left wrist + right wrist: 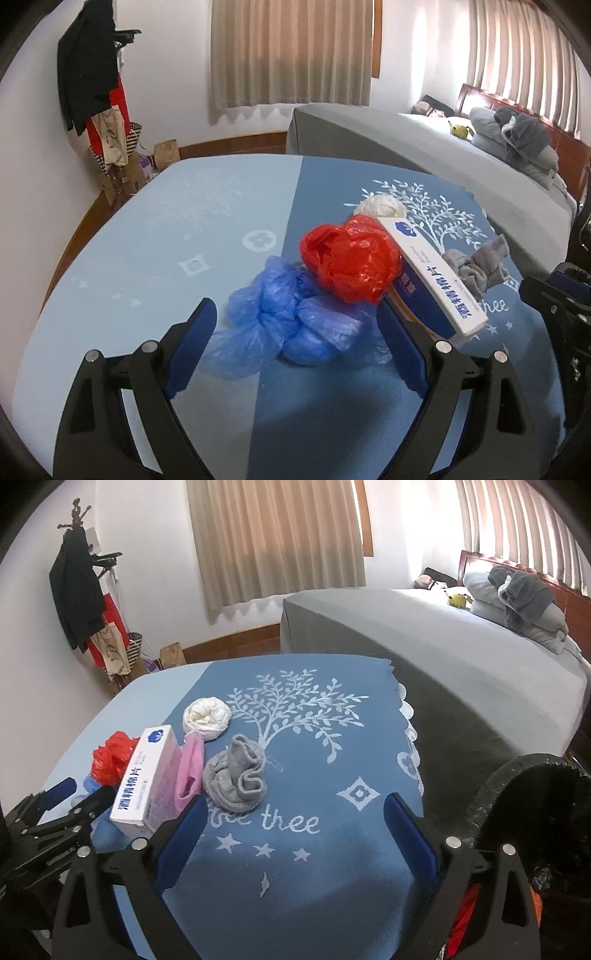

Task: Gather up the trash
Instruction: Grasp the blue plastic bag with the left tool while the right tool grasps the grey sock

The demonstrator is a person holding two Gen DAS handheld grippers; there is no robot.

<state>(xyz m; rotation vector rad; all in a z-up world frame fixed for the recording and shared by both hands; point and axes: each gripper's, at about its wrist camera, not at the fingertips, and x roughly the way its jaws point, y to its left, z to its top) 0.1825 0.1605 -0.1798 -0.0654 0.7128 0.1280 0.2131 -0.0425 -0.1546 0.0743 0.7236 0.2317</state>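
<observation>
Two grippers' fingers spread open, crinkly blue bag, crumpled grey sock

On the desk lie three crumpled plastic bags: one blue, one red and one white. There is also one white box, one grey sock and one pink item. One black-lined bin stands at the right.
</observation>
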